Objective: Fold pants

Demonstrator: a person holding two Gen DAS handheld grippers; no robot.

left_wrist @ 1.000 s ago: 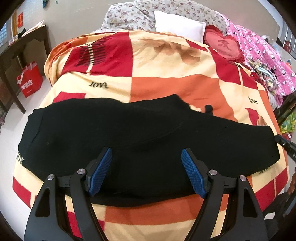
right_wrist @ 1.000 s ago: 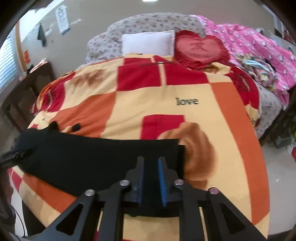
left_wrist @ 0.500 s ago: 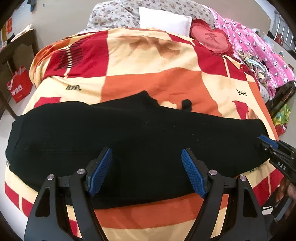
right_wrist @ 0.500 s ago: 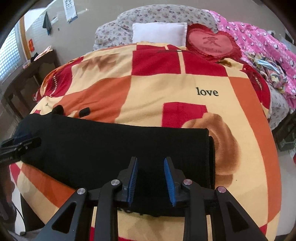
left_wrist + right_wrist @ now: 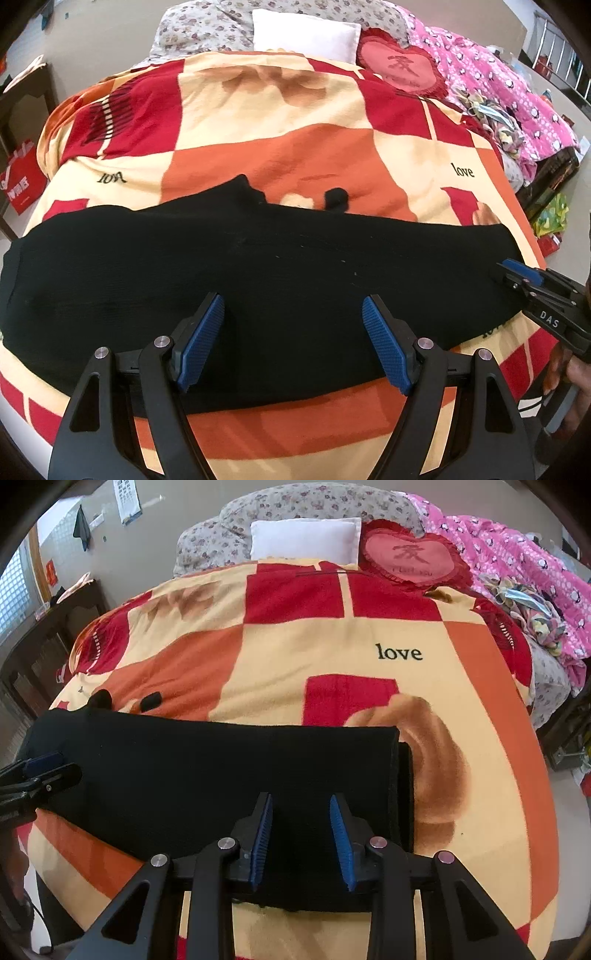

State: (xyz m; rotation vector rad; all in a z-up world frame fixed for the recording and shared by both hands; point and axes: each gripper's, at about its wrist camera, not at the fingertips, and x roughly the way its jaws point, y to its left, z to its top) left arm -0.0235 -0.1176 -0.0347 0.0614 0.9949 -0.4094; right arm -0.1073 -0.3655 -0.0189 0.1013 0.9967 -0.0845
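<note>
Two grippers hang over black pants (image 5: 258,280) lying flat across the checked blanket (image 5: 280,122). Left gripper (image 5: 293,339) is spread wide. Right gripper (image 5: 301,834) is parted too, holding nothing.

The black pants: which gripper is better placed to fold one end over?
Probably the right gripper: it is open near the squared end of the black pants. The left gripper, also open, hovers over the middle, far from either end.
</note>
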